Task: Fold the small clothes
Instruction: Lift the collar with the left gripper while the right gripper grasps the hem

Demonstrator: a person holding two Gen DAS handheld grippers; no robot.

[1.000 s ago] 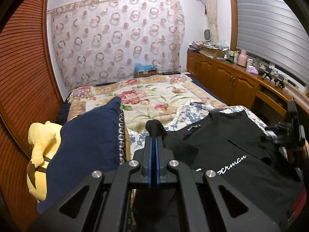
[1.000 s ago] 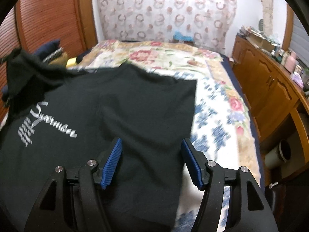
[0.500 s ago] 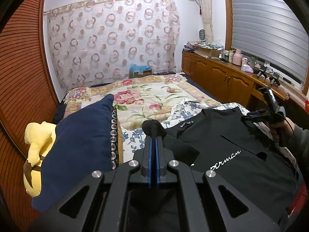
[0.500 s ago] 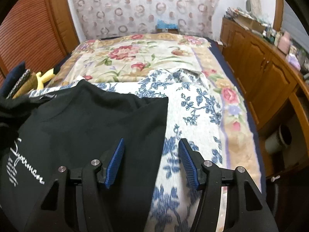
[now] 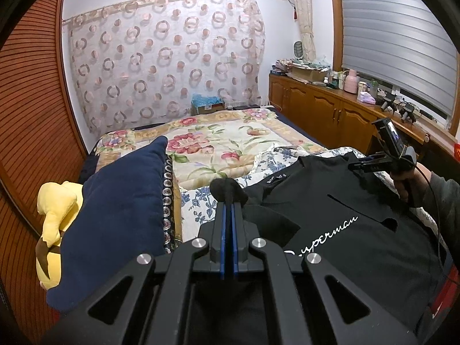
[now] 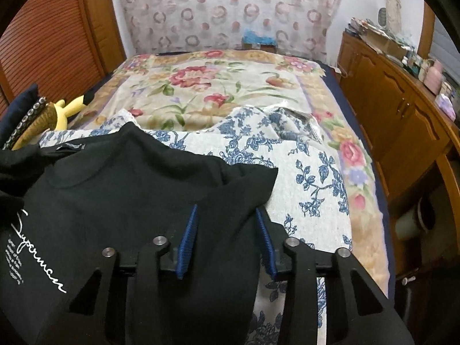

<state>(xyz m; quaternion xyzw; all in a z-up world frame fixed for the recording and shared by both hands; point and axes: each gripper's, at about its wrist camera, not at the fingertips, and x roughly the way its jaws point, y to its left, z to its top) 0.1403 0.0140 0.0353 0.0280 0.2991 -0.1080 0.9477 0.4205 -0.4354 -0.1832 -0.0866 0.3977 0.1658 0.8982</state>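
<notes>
One black T-shirt (image 6: 120, 201), two tools, one pillow (image 5: 115, 210)

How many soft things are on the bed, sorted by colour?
Black: 1, the T-shirt
Dark blue: 1, the cushion
Yellow: 1, the plush toy
Blue and white: 1, the flowered cloth
Total: 4
</notes>
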